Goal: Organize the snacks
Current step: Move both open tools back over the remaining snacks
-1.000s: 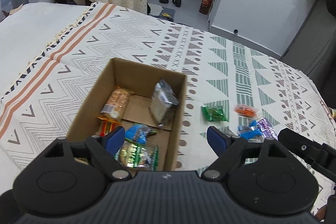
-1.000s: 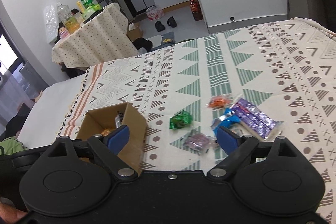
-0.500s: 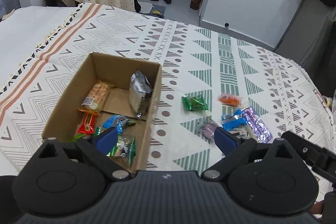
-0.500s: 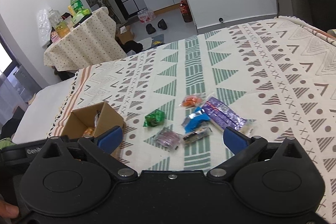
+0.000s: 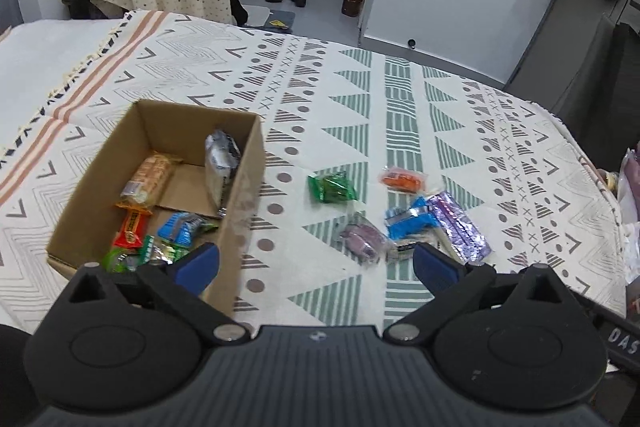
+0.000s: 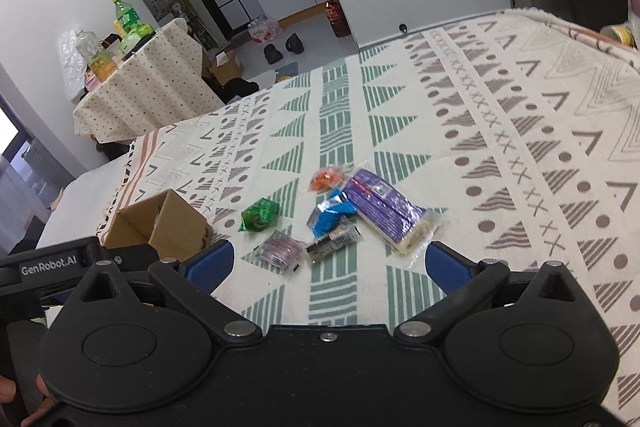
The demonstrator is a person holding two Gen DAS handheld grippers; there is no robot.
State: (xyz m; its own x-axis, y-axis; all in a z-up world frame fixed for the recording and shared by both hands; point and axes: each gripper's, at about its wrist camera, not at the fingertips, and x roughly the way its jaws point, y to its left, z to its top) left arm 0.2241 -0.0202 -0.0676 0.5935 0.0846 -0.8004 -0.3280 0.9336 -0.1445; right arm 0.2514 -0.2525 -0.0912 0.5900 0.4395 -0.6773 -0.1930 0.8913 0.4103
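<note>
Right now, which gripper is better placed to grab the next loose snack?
Right gripper, probably: it is open with the pink round packet just ahead between its fingers. The left gripper straddles the cardboard box wall.

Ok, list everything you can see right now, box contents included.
box: 1, brown cardboard, on the cloth, left
packets in box: about six, orange, red, blue, green, silver
green packet: 1, on the cloth right of box
orange packet: 1, beyond the blue one
blue packet: 1, beside the purple bar
purple bar: 1, rightmost of the loose group
mauve packet: 1, nearest of the loose group
dark packet: 1, below the blue one
cloth: 1, patterned cream
left gripper: open, empty
right gripper: open, empty
</note>
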